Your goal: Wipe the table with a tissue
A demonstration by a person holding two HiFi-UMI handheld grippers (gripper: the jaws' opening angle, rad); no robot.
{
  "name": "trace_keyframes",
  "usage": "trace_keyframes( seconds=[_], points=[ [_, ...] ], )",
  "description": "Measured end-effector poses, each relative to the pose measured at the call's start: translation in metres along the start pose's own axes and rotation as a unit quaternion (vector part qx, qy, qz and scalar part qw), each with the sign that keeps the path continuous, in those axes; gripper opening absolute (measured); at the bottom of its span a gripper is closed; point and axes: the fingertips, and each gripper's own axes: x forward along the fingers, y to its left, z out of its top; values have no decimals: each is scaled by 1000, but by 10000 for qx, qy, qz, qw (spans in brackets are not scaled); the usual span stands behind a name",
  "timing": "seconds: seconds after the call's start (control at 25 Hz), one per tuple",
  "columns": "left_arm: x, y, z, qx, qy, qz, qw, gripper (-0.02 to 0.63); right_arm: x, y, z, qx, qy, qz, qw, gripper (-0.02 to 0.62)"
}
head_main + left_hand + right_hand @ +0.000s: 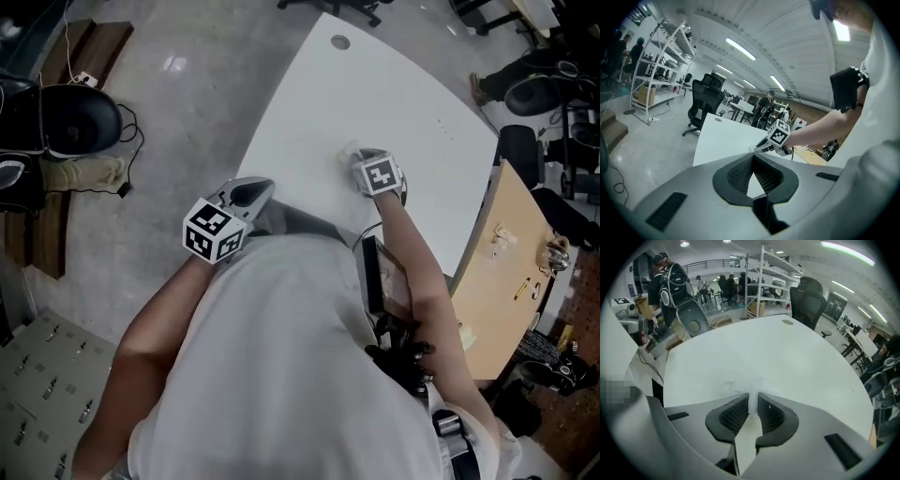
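Note:
A white tissue [755,386] is pinched between the pads of my right gripper [753,401], which is shut on it and points steeply down at the white table [787,352]. The head view shows that gripper [361,164] near the table's middle, the crumpled tissue [351,154] pressed under its tips. My left gripper [253,193] hovers at the table's near left edge [272,122]. Its jaws [752,157] meet at the tips with nothing between them. From the left gripper view the right gripper [761,146] is seen low over the table [722,136].
A cable grommet [339,42] sits at the table's far end. A brown board [511,272] stands along the right side. A black bag [80,122] lies on the floor at left. Office chairs [705,101] and a wire shelf [661,61] stand beyond the table.

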Motion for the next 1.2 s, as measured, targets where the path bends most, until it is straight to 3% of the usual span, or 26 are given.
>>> trace_keyframes(
  seconds=[0.12, 0.28, 0.4, 0.56, 0.72, 0.92, 1.2],
  points=[
    [6, -6, -2, 18, 9, -166, 9999, 6, -19, -22, -41, 628, 233, -223, 9975, 54],
    [16, -15, 1, 128, 44, -371, 9992, 6, -53, -37, -77, 1593, -336, -251, 9863, 54],
    [24, -21, 4, 207, 81, -468, 9987, 6, -72, -48, -102, 2061, -724, -382, 9751, 54],
    [35, -24, 8, 303, 283, -682, 9968, 6, -85, -56, -132, 2584, -890, -561, 9603, 54],
    [55, -28, 17, 577, 490, -851, 9935, 6, -85, -68, -133, 2802, -995, -470, 9536, 54],
    [88, -55, 28, 779, 621, -933, 9906, 6, -104, -97, -119, 2409, -1248, -440, 9615, 54],
    [152, -110, 30, 896, 884, -1082, 9861, 6, -116, -149, -136, 2217, -1422, -346, 9641, 54]
  ],
)
